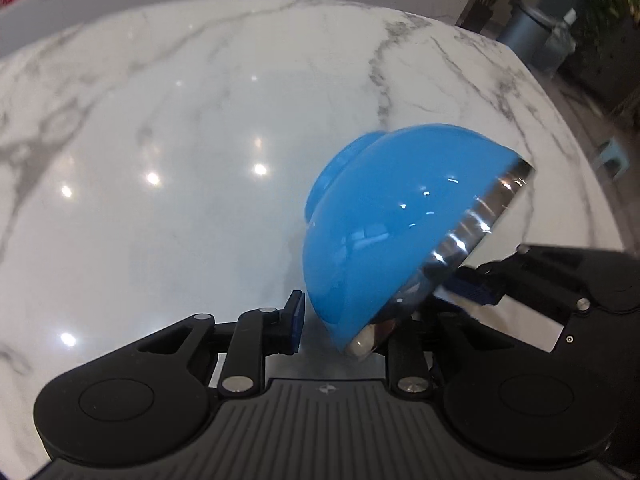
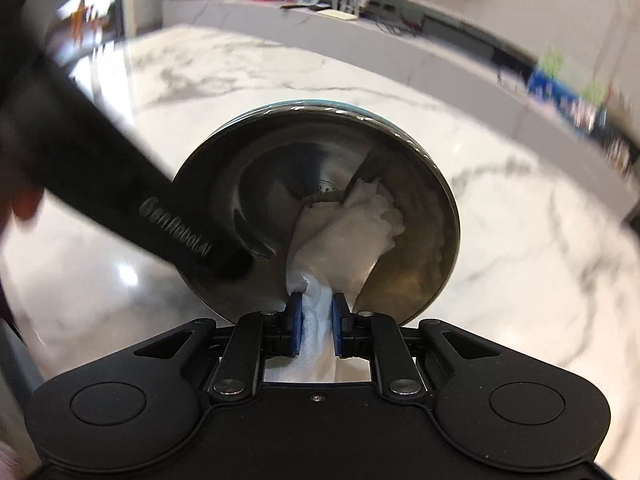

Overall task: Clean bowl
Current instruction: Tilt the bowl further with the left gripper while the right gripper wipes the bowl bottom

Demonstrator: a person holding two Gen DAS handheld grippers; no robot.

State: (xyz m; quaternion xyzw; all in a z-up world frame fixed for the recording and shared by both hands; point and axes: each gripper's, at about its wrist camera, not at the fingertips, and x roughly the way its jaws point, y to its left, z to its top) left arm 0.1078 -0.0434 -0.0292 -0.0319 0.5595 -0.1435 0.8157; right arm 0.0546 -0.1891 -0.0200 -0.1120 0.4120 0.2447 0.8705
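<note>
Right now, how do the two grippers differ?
The right gripper is shut on a tissue that reaches inside the bowl. The left gripper straddles the bowl's wall, one finger inside, one outside. Both are black with blue pads.

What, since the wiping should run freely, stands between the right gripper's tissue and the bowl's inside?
Nothing visible: the tissue in the right gripper lies against the bowl on its steel inside. A finger of the left gripper reaches over the rim beside the tissue, not before it.
</note>
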